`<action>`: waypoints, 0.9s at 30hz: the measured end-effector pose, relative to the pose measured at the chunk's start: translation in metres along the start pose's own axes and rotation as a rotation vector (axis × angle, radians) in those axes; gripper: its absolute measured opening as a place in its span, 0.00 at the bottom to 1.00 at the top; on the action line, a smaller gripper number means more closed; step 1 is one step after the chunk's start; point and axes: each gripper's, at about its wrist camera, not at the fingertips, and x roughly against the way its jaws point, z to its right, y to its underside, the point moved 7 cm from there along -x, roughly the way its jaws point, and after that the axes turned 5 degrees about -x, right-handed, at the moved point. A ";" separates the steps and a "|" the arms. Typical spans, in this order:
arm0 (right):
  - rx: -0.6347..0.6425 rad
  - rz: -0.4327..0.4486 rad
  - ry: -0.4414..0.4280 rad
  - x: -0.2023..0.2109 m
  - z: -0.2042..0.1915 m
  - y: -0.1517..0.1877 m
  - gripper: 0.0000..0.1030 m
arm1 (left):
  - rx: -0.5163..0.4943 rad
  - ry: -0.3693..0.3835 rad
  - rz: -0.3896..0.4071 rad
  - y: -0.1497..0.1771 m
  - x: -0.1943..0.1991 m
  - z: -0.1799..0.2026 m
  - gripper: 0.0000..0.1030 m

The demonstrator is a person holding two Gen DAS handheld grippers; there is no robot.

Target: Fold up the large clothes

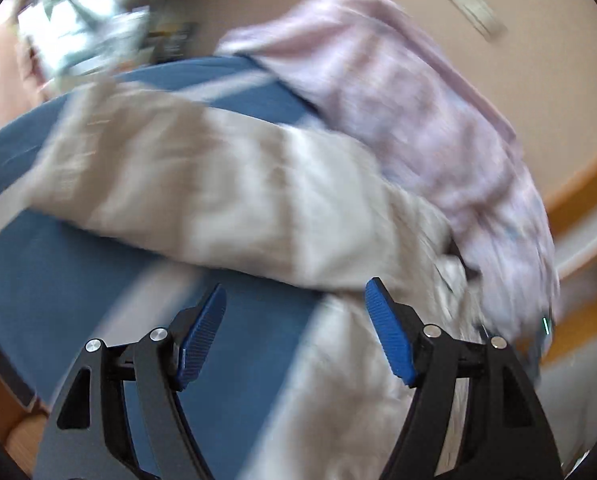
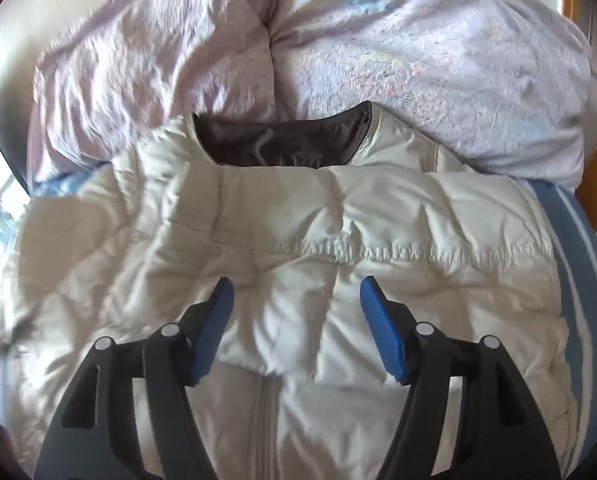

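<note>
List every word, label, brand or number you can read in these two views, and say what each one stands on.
None can be read.
The white puffer jacket shows no print or tag.
The pale wall plate is too blurred to read.
The pink duvet carries only a faint coloured pattern, no lettering.

Blue striped bed (image 2: pixel 578 248): white puffer jacket (image 2: pixel 298 232), pink quilt (image 2: pixel 378 40) on it.

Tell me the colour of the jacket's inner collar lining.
Dark brown lining, against the off-white jacket; clearest in the right wrist view.
</note>
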 end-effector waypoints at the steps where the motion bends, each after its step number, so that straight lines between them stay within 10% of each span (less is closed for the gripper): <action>1: -0.008 0.001 -0.018 0.004 0.000 0.001 0.64 | 0.045 -0.012 0.008 -0.002 0.000 -0.011 0.69; 8: -0.064 -0.010 -0.071 0.023 0.000 0.005 0.64 | 0.342 -0.019 0.079 -0.017 0.005 -0.079 0.58; 21: -0.043 0.009 -0.127 0.042 -0.011 0.009 0.64 | 0.569 -0.049 0.167 -0.019 0.009 -0.113 0.46; 27: -0.053 0.017 -0.115 0.045 0.000 0.011 0.64 | 0.598 -0.083 0.213 -0.027 0.013 -0.125 0.13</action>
